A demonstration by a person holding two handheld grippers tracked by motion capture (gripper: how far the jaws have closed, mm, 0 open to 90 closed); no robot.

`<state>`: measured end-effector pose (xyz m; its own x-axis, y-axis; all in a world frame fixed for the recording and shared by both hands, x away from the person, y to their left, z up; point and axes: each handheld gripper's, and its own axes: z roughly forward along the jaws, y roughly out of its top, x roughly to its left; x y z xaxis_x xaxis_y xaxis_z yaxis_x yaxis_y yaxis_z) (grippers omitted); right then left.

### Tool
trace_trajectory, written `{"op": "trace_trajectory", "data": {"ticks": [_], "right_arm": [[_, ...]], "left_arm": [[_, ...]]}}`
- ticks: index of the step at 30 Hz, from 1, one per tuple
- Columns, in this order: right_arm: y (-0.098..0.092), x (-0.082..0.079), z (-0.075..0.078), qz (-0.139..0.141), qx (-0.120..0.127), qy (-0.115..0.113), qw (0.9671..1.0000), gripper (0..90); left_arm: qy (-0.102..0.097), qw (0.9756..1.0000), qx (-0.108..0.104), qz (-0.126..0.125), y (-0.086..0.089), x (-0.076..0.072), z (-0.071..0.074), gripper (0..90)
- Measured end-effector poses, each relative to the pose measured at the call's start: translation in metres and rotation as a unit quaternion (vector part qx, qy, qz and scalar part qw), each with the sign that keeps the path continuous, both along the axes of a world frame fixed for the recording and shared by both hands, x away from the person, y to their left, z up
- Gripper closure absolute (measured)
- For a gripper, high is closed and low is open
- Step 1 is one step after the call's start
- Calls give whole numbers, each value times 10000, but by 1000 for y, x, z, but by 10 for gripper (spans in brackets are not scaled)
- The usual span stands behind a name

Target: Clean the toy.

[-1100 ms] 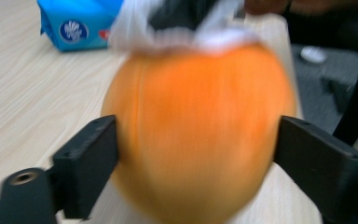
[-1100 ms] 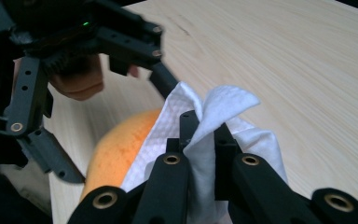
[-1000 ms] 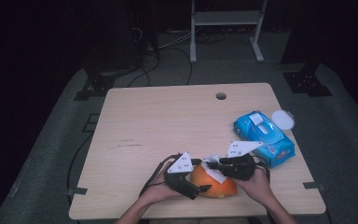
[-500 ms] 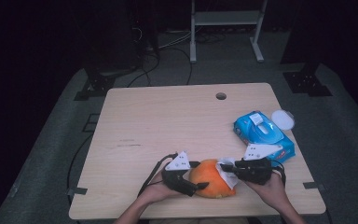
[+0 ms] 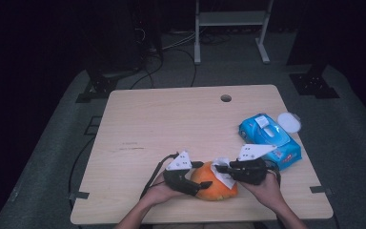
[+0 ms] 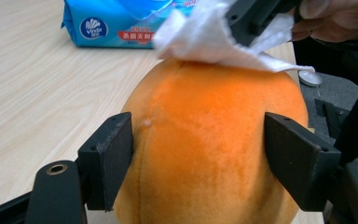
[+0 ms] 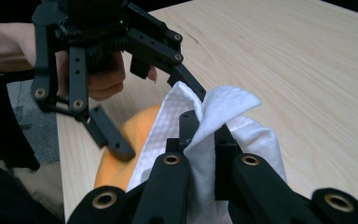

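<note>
- While the orange plush ball (image 5: pixel 213 183) rests at the near edge of the bench (image 5: pixel 171 124), the left gripper (image 5: pixel 196 182) sits against its left side; its fingers (image 6: pixel 113 161) have just been closing and now stand at either flank of the ball, with contact too close to confirm.
- Over the ball's right top, the right gripper (image 5: pixel 220 168) has its fingers (image 7: pixel 186 133) clamped narrow on a white wipe (image 7: pixel 214 135), which drapes onto the top of the ball.
- Just beyond the right hand (image 5: pixel 267 188), a blue wipe pack (image 5: pixel 269 140) lies on the bench.
- Beside the pack's far right corner lies a white round lid (image 5: pixel 289 122).
- Near the far edge, the bench has a round hole (image 5: pixel 226 98).
</note>
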<state>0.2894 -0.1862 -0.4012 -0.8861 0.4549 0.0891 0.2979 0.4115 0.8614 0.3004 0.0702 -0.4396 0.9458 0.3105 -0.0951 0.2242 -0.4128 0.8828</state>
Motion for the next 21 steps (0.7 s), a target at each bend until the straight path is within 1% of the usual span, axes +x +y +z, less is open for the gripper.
{"op": "trace_trajectory", "data": {"ticks": [2,4,5,6,7,8,10,12,14,15,16,17,18,19,20,21], "right_arm": [[-4,-1,-1,-14,21,45,10000,862],[-11,-4,-3,-44,104,122,9999,861],[-18,-9,-4,-82,152,158,9997,861],[-18,-9,-4,-82,152,158,9997,861],[-22,-15,-4,-83,166,169,9997,861],[-22,-15,-4,-83,166,169,9997,861],[-25,-20,-5,-59,134,184,9997,861],[-27,-21,-6,-62,136,208,9997,861],[-28,-19,-6,-87,153,235,9996,862],[-28,-16,-7,-107,193,259,9994,862],[-28,-13,-7,-144,242,306,9991,862],[-27,-10,-8,-182,249,287,9991,862],[-26,-6,-8,-220,256,313,9989,862],[-25,-1,-9,-249,276,350,9987,862],[-25,-1,-9,-249,276,350,9987,862],[-27,3,-10,-276,305,381,9984,862]], "left_arm": [[-3,10000,12,-8,0,0,0,261],[26,10000,-10,-4,1,0,-1,262],[62,10000,-29,27,1,1,-2,262],[62,10000,-29,27,1,1,-2,262],[61,10000,-23,36,1,1,-2,261],[62,10000,-12,39,2,1,-2,261],[84,9999,-16,63,2,1,-2,261],[87,9999,-31,71,2,1,-2,261],[48,10000,-66,29,1,0,-1,259],[85,9998,-147,-117,1,-1,0,246],[64,9996,-160,-216,0,-2,0,232],[-75,9994,-91,-326,-2,-4,1,230],[-119,9994,-58,-312,-3,-5,1,239],[-39,9998,-48,-201,-3,-4,0,268],[-39,9998,-48,-201,-3,-4,0,284],[84,9999,-82,-99,0,0,-2,294]]}}
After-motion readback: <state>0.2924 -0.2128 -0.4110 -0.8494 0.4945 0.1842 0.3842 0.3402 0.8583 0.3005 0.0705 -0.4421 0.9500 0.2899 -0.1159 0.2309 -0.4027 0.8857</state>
